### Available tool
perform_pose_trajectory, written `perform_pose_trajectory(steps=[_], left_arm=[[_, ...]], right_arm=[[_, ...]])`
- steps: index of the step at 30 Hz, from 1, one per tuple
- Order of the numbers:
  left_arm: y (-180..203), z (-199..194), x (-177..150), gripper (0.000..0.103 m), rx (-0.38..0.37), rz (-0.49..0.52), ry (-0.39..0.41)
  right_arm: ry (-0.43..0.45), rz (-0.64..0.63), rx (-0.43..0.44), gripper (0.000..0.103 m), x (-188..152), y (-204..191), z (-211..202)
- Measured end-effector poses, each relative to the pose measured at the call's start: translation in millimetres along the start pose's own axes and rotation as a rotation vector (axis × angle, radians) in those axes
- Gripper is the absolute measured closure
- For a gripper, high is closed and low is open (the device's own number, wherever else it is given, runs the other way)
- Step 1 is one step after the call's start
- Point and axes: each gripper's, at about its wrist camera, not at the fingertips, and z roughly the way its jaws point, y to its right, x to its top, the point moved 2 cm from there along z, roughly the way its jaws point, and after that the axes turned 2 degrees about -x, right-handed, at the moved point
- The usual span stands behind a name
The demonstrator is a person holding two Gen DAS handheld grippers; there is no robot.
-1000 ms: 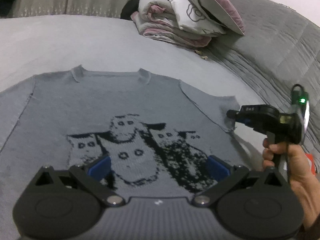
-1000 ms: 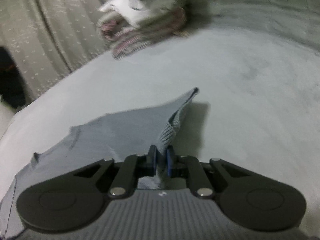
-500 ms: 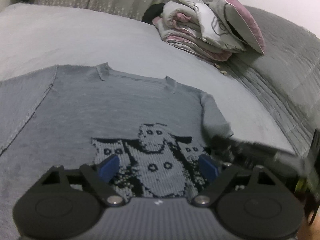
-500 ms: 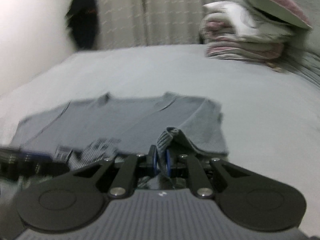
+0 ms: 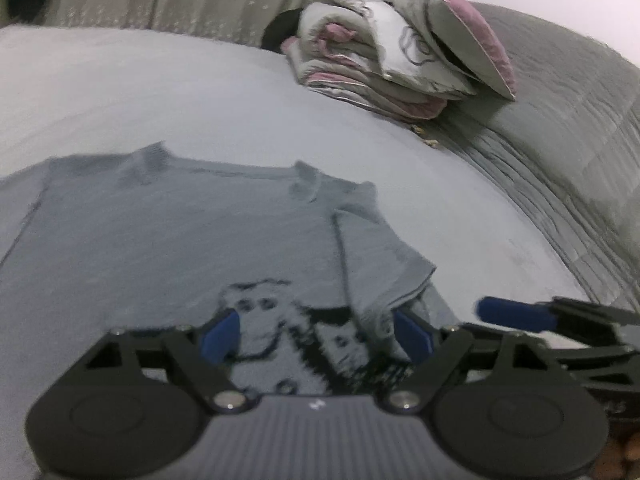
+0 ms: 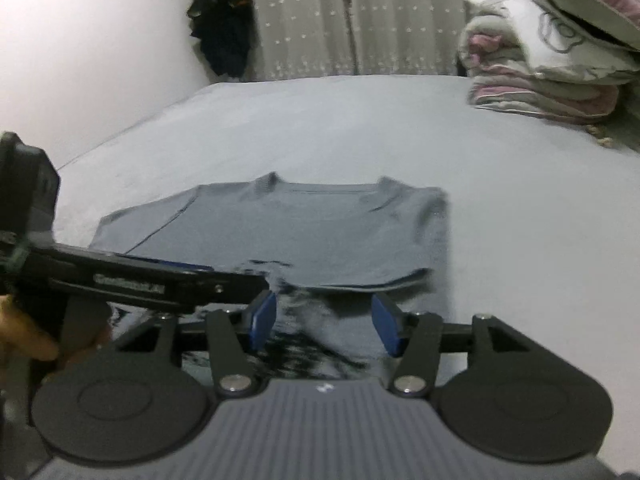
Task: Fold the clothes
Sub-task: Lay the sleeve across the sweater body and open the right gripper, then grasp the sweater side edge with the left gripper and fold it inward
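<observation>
A grey knit sweater [image 5: 168, 248] with a black-and-white animal pattern lies flat on the bed, neck away from me. Its right sleeve [image 5: 380, 268] is folded inward over the body and also shows in the right wrist view as the sleeve [image 6: 380, 248] lying loose. My left gripper [image 5: 316, 334] hovers open over the patterned chest, nothing between its pads. My right gripper [image 6: 324, 322] is just short of the sleeve's cuff; its jaws are opening and the cloth is free of them. One blue finger [image 5: 512, 314] of it shows at the right of the left view.
A stack of folded bedding with a pillow [image 5: 392, 56] sits at the far right of the bed [image 5: 140, 92]. A grey quilted cover [image 5: 568, 140] rises on the right. Curtains [image 6: 340, 16] and a dark hanging garment [image 6: 224, 20] stand behind; a hand [image 6: 24, 340] holds the left gripper.
The right gripper carried the pinched sleeve inward over the sweater body, then opened and let it go. The left gripper shifted over the chest and its jaws narrowed slightly.
</observation>
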Motion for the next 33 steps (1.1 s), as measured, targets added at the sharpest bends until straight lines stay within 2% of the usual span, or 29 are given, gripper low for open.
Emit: perform_pose_trajectory(steps=[5,7,10,11,12,13,15,16,19,20,22,25,29,33], left_arm=[[31.5,22.9,-0.4,0.018,0.01,0.128,0.007],[44.2,33.8,-1.9,0.022,0.02,0.196,0.005],[56.5,50.3,-2.7,0.04,0.039,0.26,-0.008],[58.6,55.0,-2.2,0.051,0.047,0.269,-0.011],[57.5,58.0,-0.5,0.059,0.056,0.255,-0.009],[54.7,59.7,1.7,0.062,0.063,0.23,-0.004],[45.4,59.4,6.2,0.082,0.076,0.152,0.017],[39.9,57.4,7.3,0.088,0.084,0.11,0.033],[22.2,48.7,8.0,0.098,0.12,-0.007,0.094],[16.8,46.6,7.8,0.099,0.131,-0.041,0.108],[5.9,45.0,6.9,0.099,0.138,-0.12,0.117],[-6.9,46.7,5.0,0.098,0.108,-0.234,0.097],[-7.4,44.6,6.4,0.098,0.111,-0.229,0.106],[-6.8,43.0,9.3,0.1,0.12,-0.201,0.121]], right_arm=[[-0.034,0.019,-0.1,0.046,-5.8,24.9,-9.3],[-0.054,0.032,-0.142,0.046,-7.5,31.8,-6.2],[-0.089,0.051,-0.182,0.046,-10.7,39.6,-0.5],[-0.099,0.055,-0.188,0.046,-11.6,41.0,1.0],[-0.106,0.056,-0.188,0.046,-12.0,41.6,2.4],[-0.11,0.056,-0.186,0.046,-12.4,42.0,2.9],[-0.109,0.054,-0.168,0.046,-12.8,41.5,-1.2],[-0.106,0.052,-0.151,0.046,-12.3,40.7,-4.2],[-0.108,0.045,-0.043,0.046,-10.8,33.8,-11.4],[-0.116,0.038,-0.002,0.046,-11.0,29.8,-12.9],[-0.134,0.019,0.072,0.058,-11.6,21.5,-15.6],[-0.18,-0.058,0.095,0.063,-16.7,6.6,-14.5],[-0.263,-0.137,0.046,0.069,-27.7,-0.2,-4.6],[-0.311,-0.142,0.004,0.082,-35.4,7.1,-0.2]])
